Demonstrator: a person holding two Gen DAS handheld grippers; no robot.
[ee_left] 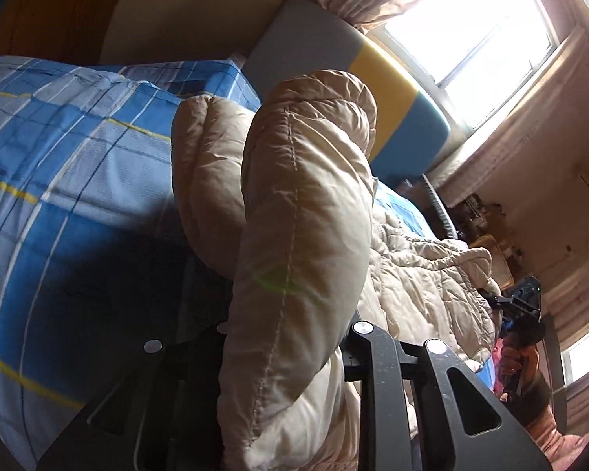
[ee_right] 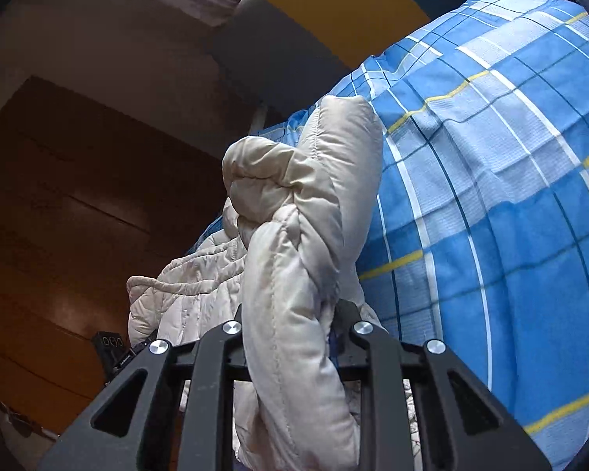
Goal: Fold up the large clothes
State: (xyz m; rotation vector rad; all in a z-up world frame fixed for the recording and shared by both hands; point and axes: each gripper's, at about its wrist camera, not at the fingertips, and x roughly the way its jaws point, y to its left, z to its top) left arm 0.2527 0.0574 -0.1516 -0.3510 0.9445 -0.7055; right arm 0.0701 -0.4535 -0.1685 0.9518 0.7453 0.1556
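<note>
The left gripper [ee_left: 290,337] has its jaws clamped on a thick, puffy edge of the cream quilted coat [ee_left: 306,204], which bulges up between the fingers and blocks most of the left wrist view. To the left and far side of it lies the blue checked bedsheet [ee_left: 59,149]; to the right the rest of the coat spreads across the bed towards the padded headboard [ee_left: 396,90] and the bright window [ee_left: 471,39]. At the far right of that view a hand [ee_left: 516,357] holds the handle of the other tool.

The right gripper [ee_right: 294,333] is likewise closed on a bunched fold of the coat [ee_right: 302,212], with more quilted cloth hanging to its left and the bedsheet [ee_right: 491,180] filling the right side.

Both tools seem to hold one edge of the coat raised off the bed, so the step in hand looks like carrying that edge over to make a fold. The next move probably calls for both hands travelling together at the same height, keeping the edge taut, laying it squarely onto the flat part, and only then letting go.
</note>
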